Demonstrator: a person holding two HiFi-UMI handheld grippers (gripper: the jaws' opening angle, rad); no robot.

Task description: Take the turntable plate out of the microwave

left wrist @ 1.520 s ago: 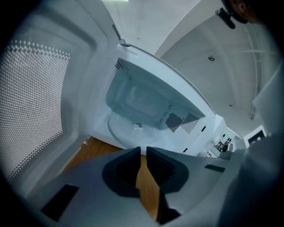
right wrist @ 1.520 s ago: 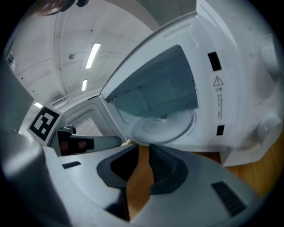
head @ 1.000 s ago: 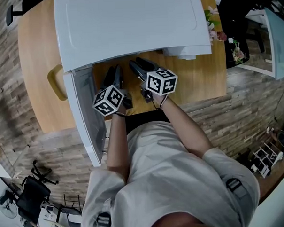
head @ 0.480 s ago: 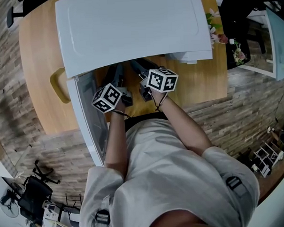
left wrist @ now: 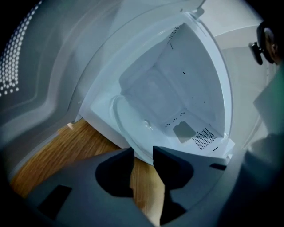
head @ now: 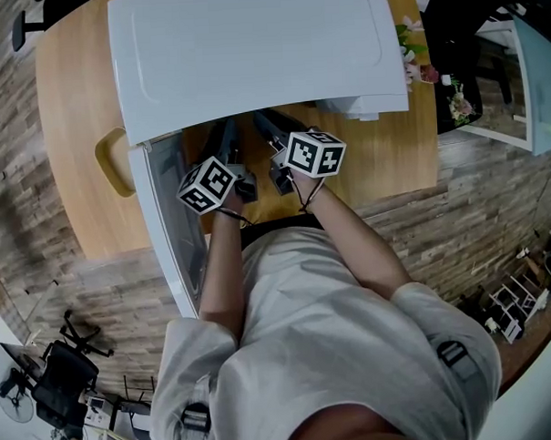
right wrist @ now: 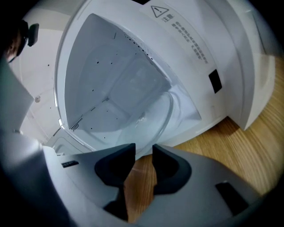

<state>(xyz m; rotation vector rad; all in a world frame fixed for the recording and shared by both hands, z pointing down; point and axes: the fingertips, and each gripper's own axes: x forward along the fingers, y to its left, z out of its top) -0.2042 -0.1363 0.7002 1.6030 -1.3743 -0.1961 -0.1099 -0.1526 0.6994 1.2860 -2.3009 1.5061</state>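
The white microwave [head: 250,51] stands on the wooden table with its door [head: 171,219] swung open to the left. Both grippers reach into its mouth, and their marker cubes [head: 208,185] [head: 314,155] show just outside it. Inside lies the clear glass turntable plate [left wrist: 144,117] [right wrist: 144,117]. My left gripper [left wrist: 143,151] has the plate's near rim between its jaw tips. My right gripper [right wrist: 143,150] holds the same rim further along. Both pairs of jaws have just been closing, and the rim now fills the gap at each pair of tips.
The cavity's walls and its perforated vent [left wrist: 204,138] surround the plate. Bare wooden table [right wrist: 248,155] lies in front of the microwave. A yellow object [head: 113,162] sits on the table left of the door. Flowers [head: 414,58] stand at the right edge.
Both grippers have slid slightly deeper under the microwave's top, so less of their fingers shows. The cubes have rolled a little.
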